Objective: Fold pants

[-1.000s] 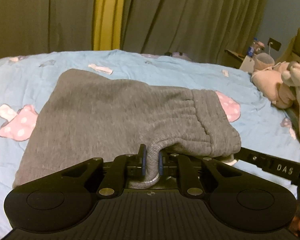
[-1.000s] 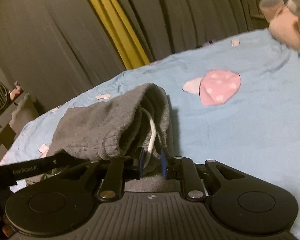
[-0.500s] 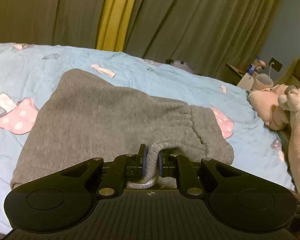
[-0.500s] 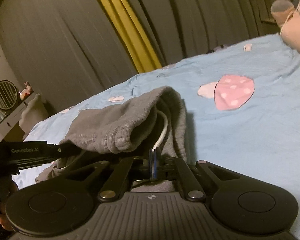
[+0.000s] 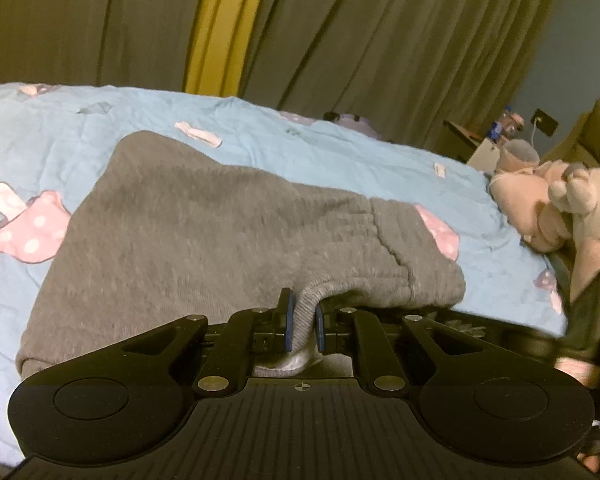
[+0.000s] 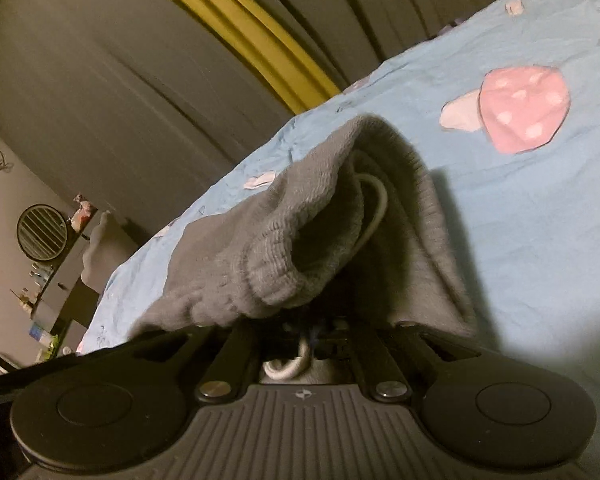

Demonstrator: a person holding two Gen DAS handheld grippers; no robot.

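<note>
Your left gripper (image 5: 302, 322) clamps pants (image 5: 220, 232) waistband edge. Right gripper (image 6: 310, 334) opening, tips hidden under waistband, cord between. Bed (image 5: 340, 160) beyond lies free.

Pants (image 5: 204, 232) lie on bed (image 5: 340, 160); plush toy (image 5: 548, 204) right.

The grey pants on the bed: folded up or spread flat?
Folded over. The pants lie doubled on the bed, layers stacked at the waistband, which the left gripper pinches.
</note>
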